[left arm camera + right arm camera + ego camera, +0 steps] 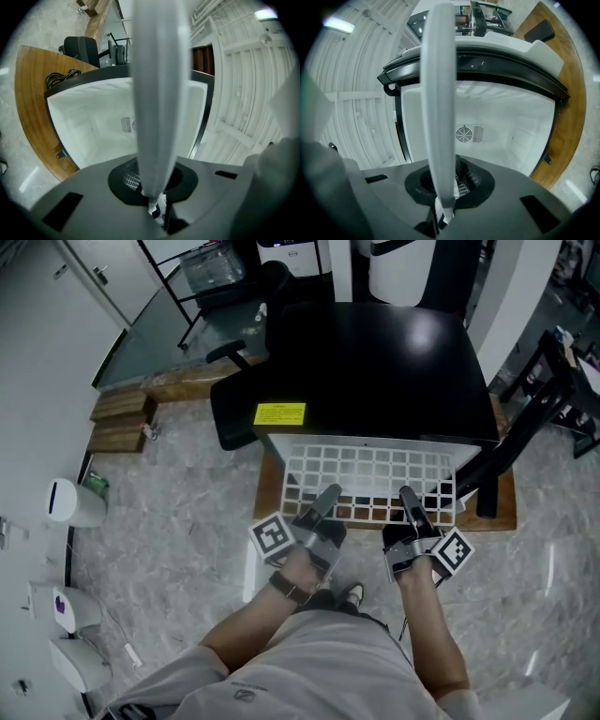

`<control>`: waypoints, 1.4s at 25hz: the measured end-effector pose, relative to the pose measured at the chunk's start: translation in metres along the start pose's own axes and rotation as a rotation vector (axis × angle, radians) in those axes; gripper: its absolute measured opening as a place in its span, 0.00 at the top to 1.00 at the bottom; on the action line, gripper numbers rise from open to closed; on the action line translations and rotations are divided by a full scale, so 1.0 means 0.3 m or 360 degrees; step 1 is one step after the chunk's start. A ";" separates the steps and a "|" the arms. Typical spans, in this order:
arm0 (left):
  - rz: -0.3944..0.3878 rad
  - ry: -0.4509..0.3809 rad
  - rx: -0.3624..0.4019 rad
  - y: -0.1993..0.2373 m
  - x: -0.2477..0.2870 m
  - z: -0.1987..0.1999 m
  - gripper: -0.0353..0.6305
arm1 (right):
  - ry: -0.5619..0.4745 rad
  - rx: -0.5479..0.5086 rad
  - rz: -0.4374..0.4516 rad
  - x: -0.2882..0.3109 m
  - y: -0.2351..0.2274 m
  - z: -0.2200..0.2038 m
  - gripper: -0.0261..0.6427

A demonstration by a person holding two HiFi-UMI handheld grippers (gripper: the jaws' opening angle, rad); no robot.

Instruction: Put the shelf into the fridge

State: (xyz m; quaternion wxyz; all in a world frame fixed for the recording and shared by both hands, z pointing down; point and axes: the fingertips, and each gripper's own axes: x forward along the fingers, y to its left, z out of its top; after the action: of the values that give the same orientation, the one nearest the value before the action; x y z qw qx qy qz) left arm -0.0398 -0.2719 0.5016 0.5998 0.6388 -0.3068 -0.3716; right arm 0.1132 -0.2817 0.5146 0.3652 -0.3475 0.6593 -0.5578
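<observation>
A white wire grid shelf (370, 470) is held level in front of the black mini fridge (375, 362), its far edge at the fridge's open front. My left gripper (326, 498) is shut on the shelf's near edge at the left, and my right gripper (411, 501) is shut on the same edge at the right. In the left gripper view the shelf's rim (157, 93) runs edge-on through the jaws, with the white fridge interior (93, 126) behind it. The right gripper view shows the rim (438, 93) likewise, before the interior's fan vent (464, 134).
The fridge stands on a wooden platform (502, 514). A black office chair (239, 413) sits close at its left. A dark upright piece (525, 427) leans at the fridge's right. Wood blocks (122, 423) and white bins (75, 502) lie along the left wall.
</observation>
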 end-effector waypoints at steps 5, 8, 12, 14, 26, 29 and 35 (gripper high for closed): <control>0.0025 -0.0018 0.0028 0.028 0.074 0.064 0.91 | -0.0013 0.0021 -0.0031 0.091 -0.011 0.036 0.89; 0.0006 -0.0027 0.0044 0.025 0.094 0.065 0.91 | -0.0034 0.0028 -0.0049 0.098 -0.009 0.052 0.89; 0.0000 -0.0055 0.0058 0.025 0.121 0.076 0.91 | -0.0070 -0.0001 -0.0081 0.118 -0.010 0.079 0.89; 0.0003 -0.0064 0.0062 0.024 0.137 0.086 0.91 | -0.0094 -0.0008 -0.0075 0.136 -0.010 0.090 0.89; 0.0014 -0.0165 0.0048 0.034 0.194 0.135 0.91 | -0.0178 -0.0012 -0.0073 0.206 -0.027 0.127 0.89; 0.0012 -0.0184 0.0046 0.031 0.220 0.160 0.91 | -0.0194 -0.0024 -0.0068 0.237 -0.025 0.141 0.89; 0.0008 -0.0205 0.0045 0.036 0.262 0.195 0.91 | -0.0212 -0.0040 -0.0063 0.287 -0.030 0.162 0.89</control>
State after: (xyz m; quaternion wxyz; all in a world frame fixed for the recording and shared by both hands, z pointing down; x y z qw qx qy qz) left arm -0.0464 -0.3704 0.5038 0.5706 0.6212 -0.3515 -0.4061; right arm 0.1137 -0.3809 0.5099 0.3925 -0.4015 0.6335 -0.5323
